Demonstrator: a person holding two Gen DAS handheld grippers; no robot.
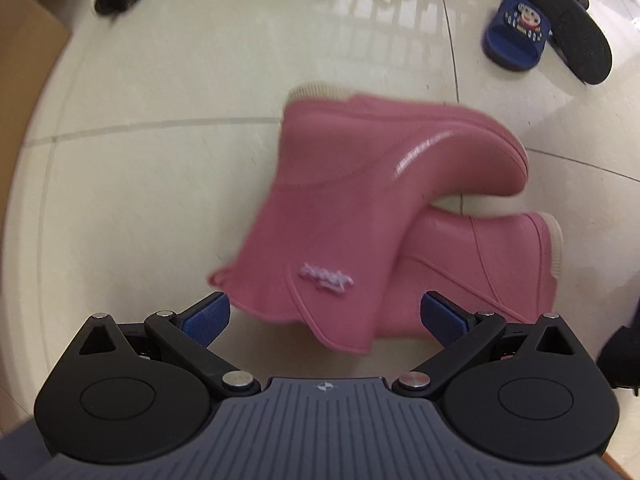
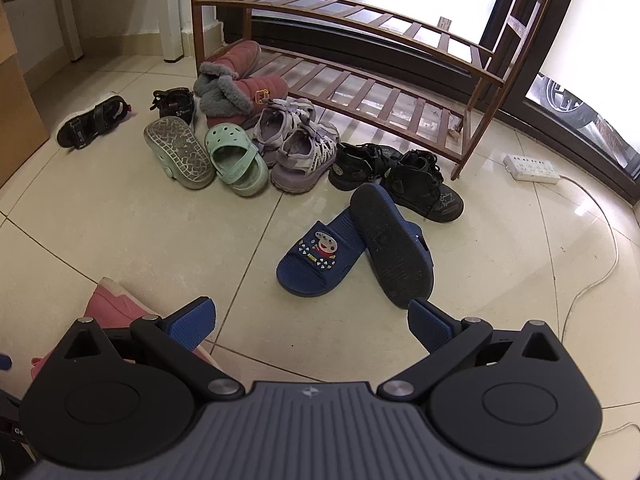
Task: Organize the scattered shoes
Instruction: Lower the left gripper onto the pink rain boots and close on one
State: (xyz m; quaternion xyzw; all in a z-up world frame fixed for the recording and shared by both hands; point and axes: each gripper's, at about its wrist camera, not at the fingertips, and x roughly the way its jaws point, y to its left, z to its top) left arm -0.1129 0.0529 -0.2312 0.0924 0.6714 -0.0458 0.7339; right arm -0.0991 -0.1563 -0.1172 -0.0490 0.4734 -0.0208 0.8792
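Pink rubber boots (image 1: pixel 384 216), two, lying across each other on tiled floor (image 1: pixel 160 160) at 12 o'clock of left gripper (image 1: pixel 325 316); upper boot blurred, cuff between the wide-open jaws, nothing clamped. Right gripper (image 2: pixel 311 322) likewise spread and empty. Blue slippers (image 2: pixel 352 248) at 12 o'clock of it, one sole-up; green clogs (image 2: pixel 208 152), lilac sandals (image 2: pixel 296 140), black shoes (image 2: pixel 400 176), all on floor before wooden rack (image 2: pixel 360 60), upper shelves bare. Judged light, glossy, likely slippery; shaft soft, apt to fold. Best hold judged at cuff rim. Fits sorting underway or scarcely advanced.
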